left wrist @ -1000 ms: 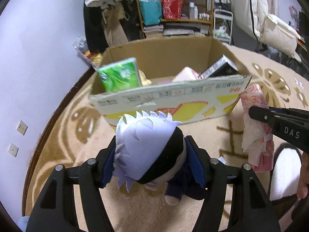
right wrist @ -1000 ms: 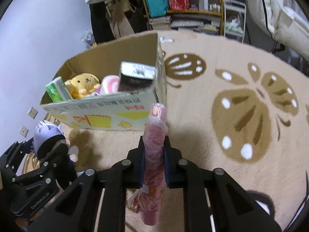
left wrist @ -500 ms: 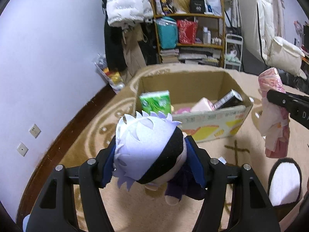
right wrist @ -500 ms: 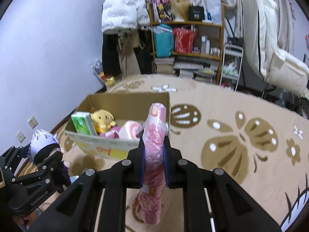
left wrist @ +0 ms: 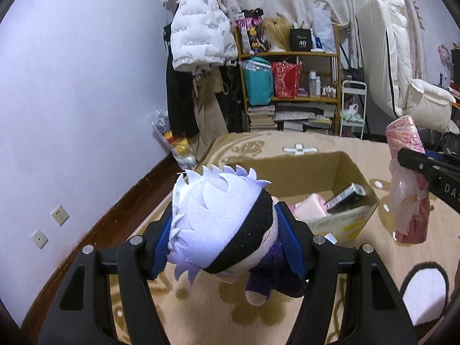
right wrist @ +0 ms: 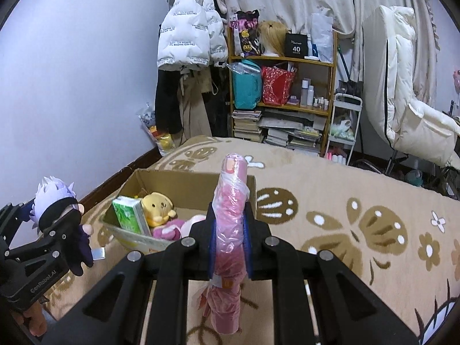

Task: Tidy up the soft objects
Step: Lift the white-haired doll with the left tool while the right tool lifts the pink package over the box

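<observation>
My left gripper (left wrist: 227, 241) is shut on a plush doll (left wrist: 221, 224) with spiky white hair, a black blindfold and purple clothes, held above the rug. It also shows in the right wrist view (right wrist: 57, 212). My right gripper (right wrist: 230, 241) is shut on a pink rolled bundle in clear plastic (right wrist: 230, 230), held upright; it shows at the right of the left wrist view (left wrist: 408, 181). An open cardboard box (right wrist: 138, 235) on the rug below and ahead holds a green tissue pack (right wrist: 129, 215), a yellow plush (right wrist: 158, 207) and pink soft items (right wrist: 169, 228).
A beige rug with brown patterns (right wrist: 345, 201) covers the floor. A cluttered wooden shelf (right wrist: 281, 86), hanging coats (right wrist: 187, 57) and a white padded chair (right wrist: 402, 109) stand at the back. A purple wall (left wrist: 72, 100) is at left. A white slipper (left wrist: 425, 293) lies at lower right.
Both grippers have risen and drawn back with their loads. The box now looks smaller and lower, and more of the room shows.
</observation>
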Motion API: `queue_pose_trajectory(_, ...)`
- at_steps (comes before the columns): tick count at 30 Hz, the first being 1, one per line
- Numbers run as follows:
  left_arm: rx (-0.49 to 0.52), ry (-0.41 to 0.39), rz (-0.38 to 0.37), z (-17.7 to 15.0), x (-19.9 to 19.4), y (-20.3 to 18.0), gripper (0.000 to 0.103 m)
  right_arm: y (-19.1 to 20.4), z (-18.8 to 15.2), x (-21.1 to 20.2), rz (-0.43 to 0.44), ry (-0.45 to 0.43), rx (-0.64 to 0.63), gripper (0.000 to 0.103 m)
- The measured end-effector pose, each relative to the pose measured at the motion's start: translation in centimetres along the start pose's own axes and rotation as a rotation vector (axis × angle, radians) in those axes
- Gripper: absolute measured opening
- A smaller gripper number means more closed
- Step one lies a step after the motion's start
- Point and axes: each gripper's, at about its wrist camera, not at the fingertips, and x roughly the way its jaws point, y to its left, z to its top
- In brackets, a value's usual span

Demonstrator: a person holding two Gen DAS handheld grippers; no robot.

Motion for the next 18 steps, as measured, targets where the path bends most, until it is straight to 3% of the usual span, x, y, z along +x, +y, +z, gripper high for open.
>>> queue_pose_trajectory(18, 0.03, -0.066, -0.014, 4.3, 2.5, -1.6, 0.065, 0.2, 4.7, 2.9, -0.011, -0.07, -0.053, 0.016)
